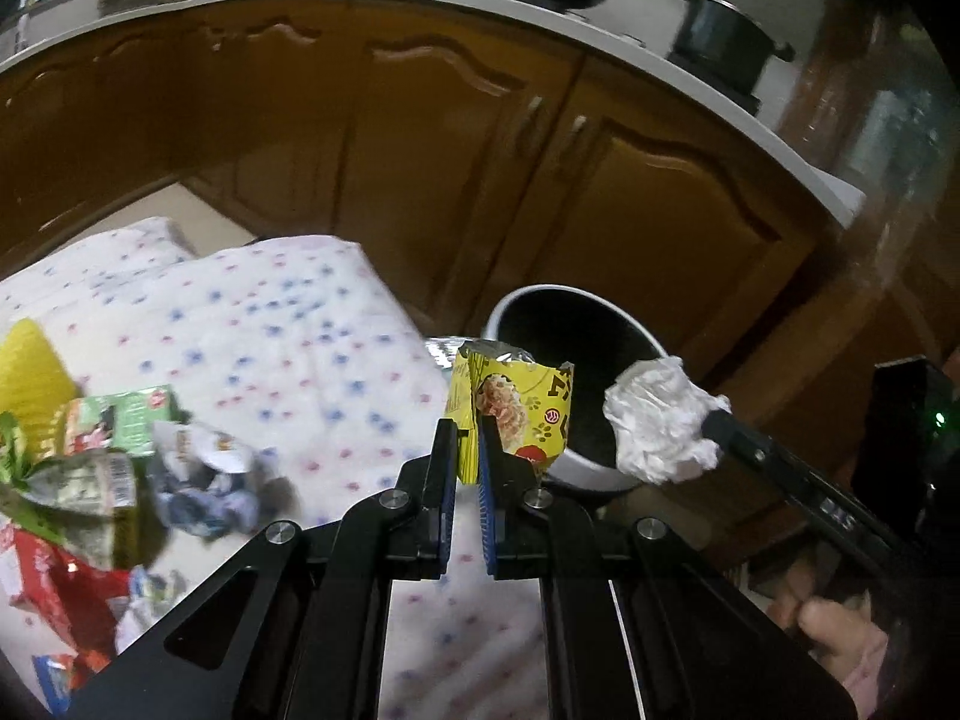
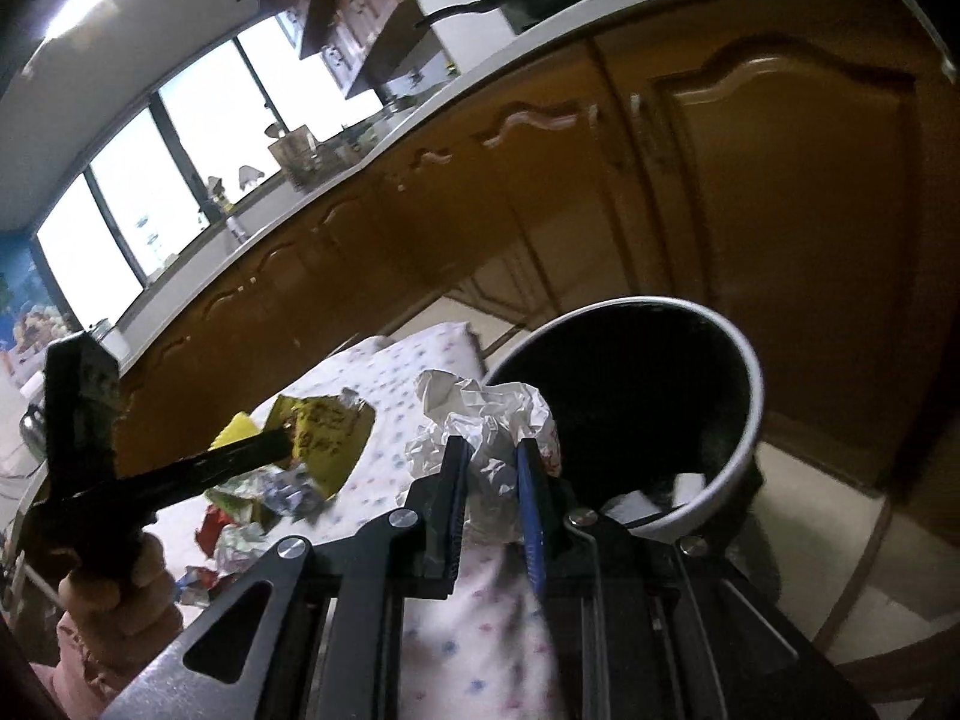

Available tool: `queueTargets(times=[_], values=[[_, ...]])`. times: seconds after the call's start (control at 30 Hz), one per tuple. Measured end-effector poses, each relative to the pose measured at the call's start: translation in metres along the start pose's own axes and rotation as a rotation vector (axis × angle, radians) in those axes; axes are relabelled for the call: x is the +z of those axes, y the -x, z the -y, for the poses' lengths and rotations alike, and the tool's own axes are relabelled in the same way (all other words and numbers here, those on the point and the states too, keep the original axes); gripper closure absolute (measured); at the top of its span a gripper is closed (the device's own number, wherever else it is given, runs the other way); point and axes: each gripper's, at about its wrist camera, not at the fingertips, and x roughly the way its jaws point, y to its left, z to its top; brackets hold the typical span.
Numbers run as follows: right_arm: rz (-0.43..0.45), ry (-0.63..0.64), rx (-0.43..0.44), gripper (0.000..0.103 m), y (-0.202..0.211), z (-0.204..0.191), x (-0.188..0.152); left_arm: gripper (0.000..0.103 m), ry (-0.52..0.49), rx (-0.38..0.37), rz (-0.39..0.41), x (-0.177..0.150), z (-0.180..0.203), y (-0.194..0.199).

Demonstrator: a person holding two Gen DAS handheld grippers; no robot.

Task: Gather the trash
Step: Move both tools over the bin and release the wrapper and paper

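Observation:
My left gripper (image 1: 471,429) is shut on a yellow snack wrapper (image 1: 516,408) and holds it up beside the rim of the white bin (image 1: 591,471) with a dark inside. My right gripper (image 2: 489,450) is shut on a crumpled white paper (image 2: 480,414), close to the bin (image 2: 744,420). In the left wrist view the white paper (image 1: 657,420) hangs over the bin's right rim. In the right wrist view the yellow wrapper (image 2: 327,432) is held to the left, above the table.
A table with a white star-dotted cloth (image 1: 288,324) carries a pile of crumpled wrappers (image 1: 90,468) at the left, also in the right wrist view (image 2: 252,510). Brown kitchen cabinets (image 1: 420,138) with a white counter stand behind. The bin stands on the floor by the table's edge.

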Motion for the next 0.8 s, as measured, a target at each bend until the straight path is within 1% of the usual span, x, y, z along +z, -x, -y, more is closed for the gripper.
queueTargets(times=[0.23, 0.37, 0.5, 0.67, 0.8], values=[[0.024, -0.023, -0.052, 0.086, 0.003, 0.025, 0.013, 0.097, -0.037, -0.032, -0.020, 0.007, 0.028, -0.020], [0.027, -0.026, -0.072, 0.086, -0.001, 0.034, 0.019, 0.097, -0.057, -0.028, -0.029, 0.015, 0.038, -0.033], [0.015, -0.020, -0.093, 0.086, -0.011, 0.039, 0.026, 0.097, -0.074, -0.023, -0.036, 0.024, 0.047, -0.047], [-0.008, -0.026, -0.121, 0.086, -0.023, 0.044, 0.030, 0.097, -0.073, -0.029, -0.066, 0.031, 0.052, -0.070], [-0.030, -0.026, -0.137, 0.086, -0.033, 0.050, 0.033, 0.097, -0.081, -0.018, -0.089, 0.033, 0.058, -0.087]])
